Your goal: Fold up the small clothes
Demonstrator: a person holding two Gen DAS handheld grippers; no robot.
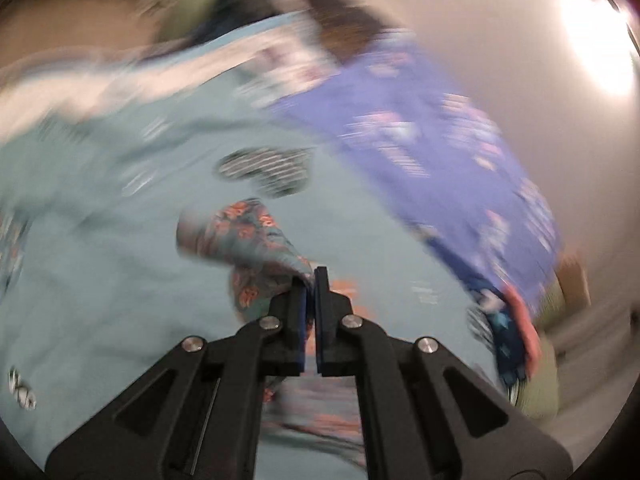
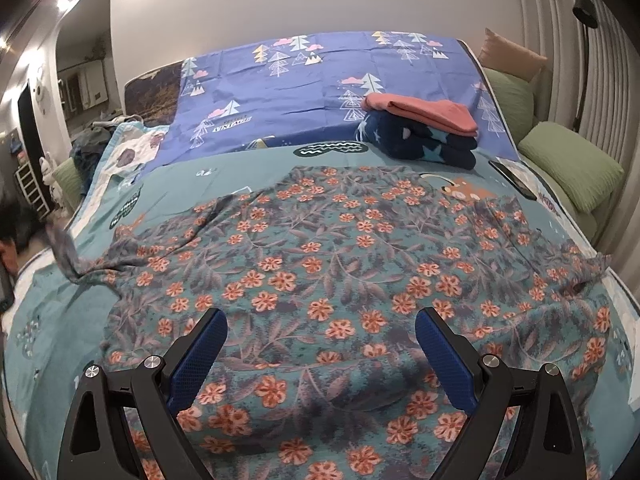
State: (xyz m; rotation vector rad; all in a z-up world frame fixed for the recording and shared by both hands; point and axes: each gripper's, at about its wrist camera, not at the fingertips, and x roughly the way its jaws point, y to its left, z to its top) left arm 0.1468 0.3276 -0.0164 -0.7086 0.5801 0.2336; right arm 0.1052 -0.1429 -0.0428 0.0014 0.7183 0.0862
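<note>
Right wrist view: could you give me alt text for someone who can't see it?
A floral garment lies spread on a bed, with the right gripper above it, jaws open. Behind sits a stack of folded clothes, pink on top of navy, beside green cushions.

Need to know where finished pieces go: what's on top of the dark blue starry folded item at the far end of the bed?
A folded coral-pink garment lies on the dark blue starry bundle, covering most of its top. Whether anything sits between them is hidden.
</note>
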